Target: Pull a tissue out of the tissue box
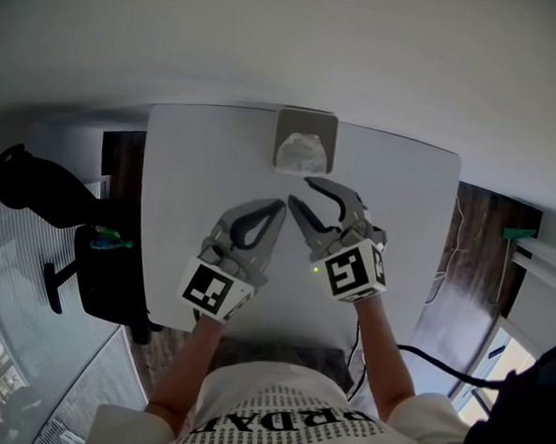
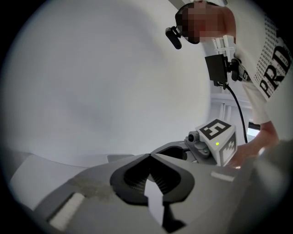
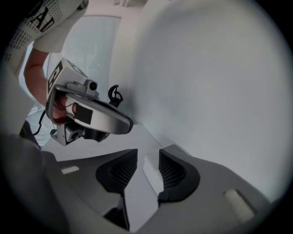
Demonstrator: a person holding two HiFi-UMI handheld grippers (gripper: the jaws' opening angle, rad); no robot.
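Tissue box sits at the white table's far edge, about midway along it. A white tissue is bunched up out of its top opening.

Both grippers are over the table's middle, side by side, pointing at the far edge.

Left gripper: jaws closed tip to tip, nothing between them. Its tips are short of the box.

Right gripper: jaws spread apart and empty. From its own view, a pale block that seems to be the box shows through the gap, untouched. Its tips are nearer the table's far edge than the left's, and clear of the tissue.

Black chair stands off the table's left side, on dark wood floor.
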